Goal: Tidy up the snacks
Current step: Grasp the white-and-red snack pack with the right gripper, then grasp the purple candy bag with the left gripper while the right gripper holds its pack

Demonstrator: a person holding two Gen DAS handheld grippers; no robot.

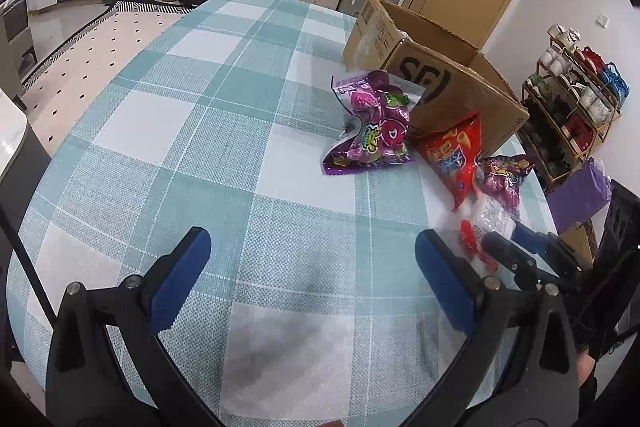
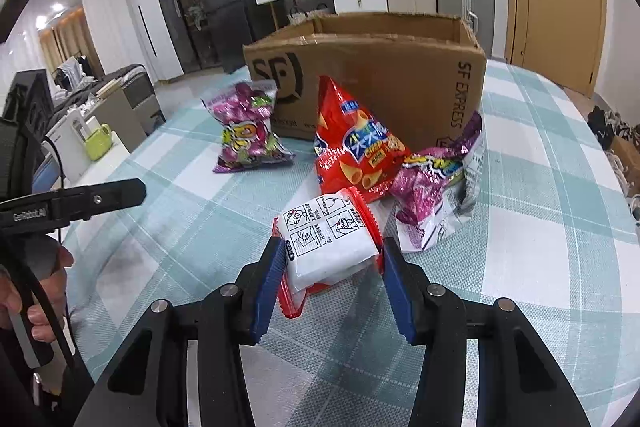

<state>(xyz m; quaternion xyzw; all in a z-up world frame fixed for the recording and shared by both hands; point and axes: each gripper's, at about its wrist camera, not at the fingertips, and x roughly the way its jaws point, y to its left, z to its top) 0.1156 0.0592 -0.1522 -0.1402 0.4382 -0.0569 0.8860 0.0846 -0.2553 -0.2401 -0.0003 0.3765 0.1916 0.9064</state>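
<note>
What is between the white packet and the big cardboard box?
The red chip bag stands between the white packet and cardboard box, seen in the right wrist view.

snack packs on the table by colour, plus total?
Purple: 2, purple bag by the box and purple bag at right
Red: 1, red chip bag
White with red edge: 1, white packet, between the right tongs
Total: 4

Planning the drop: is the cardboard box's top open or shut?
Open. The box stands upright, flaps raised, its inner walls visible over the rim. Its contents are hidden.
</note>
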